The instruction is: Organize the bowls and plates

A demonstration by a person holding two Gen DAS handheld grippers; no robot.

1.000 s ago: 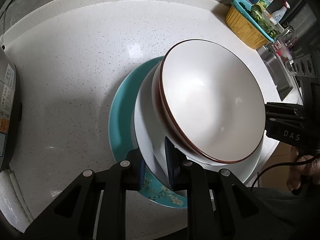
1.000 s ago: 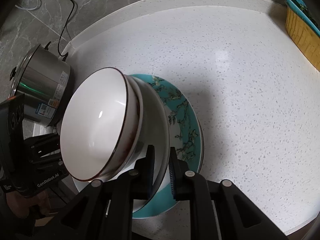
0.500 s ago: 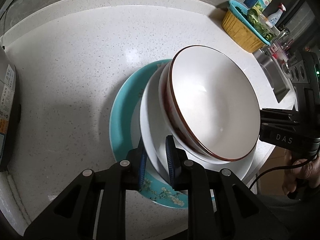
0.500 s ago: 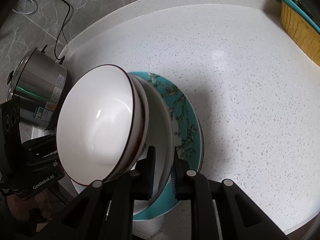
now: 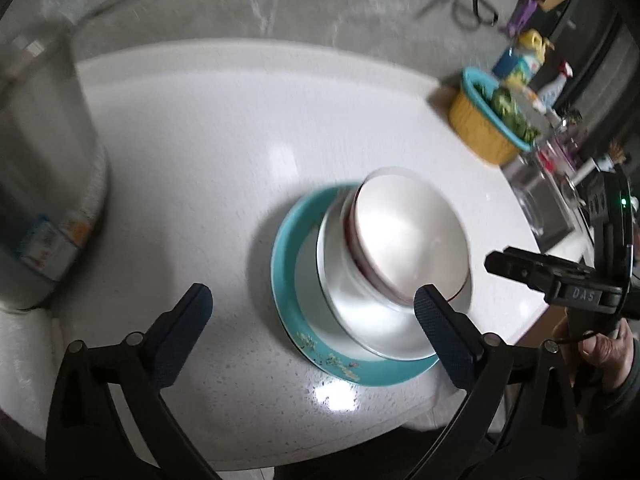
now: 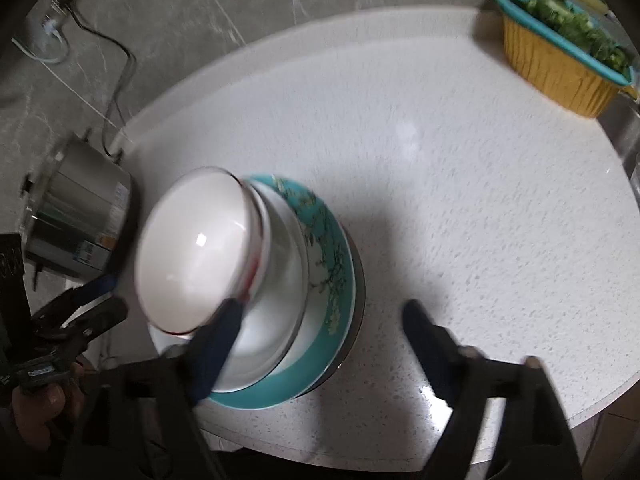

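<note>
Left gripper: jaws standing wide apart, gripping nothing.
Right gripper: likewise spread, empty.
Stack: white brown-rimmed bowl sitting on white plate, on teal floral plate.

Teal floral plate; seemingly red-rimmed white bowl.

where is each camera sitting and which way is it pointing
Left wrist: rides the left gripper, looking down and forward over the white speckled countertop at the dish stack from its left; its own black jaws stand wide apart, and the right gripper and a hand show at right.
Right wrist: rides the right gripper, facing the stack from its right; jaws wide apart, left gripper at left.
Shared: brown-rimmed white bowl on the teal floral plate, yellow basket.
</note>
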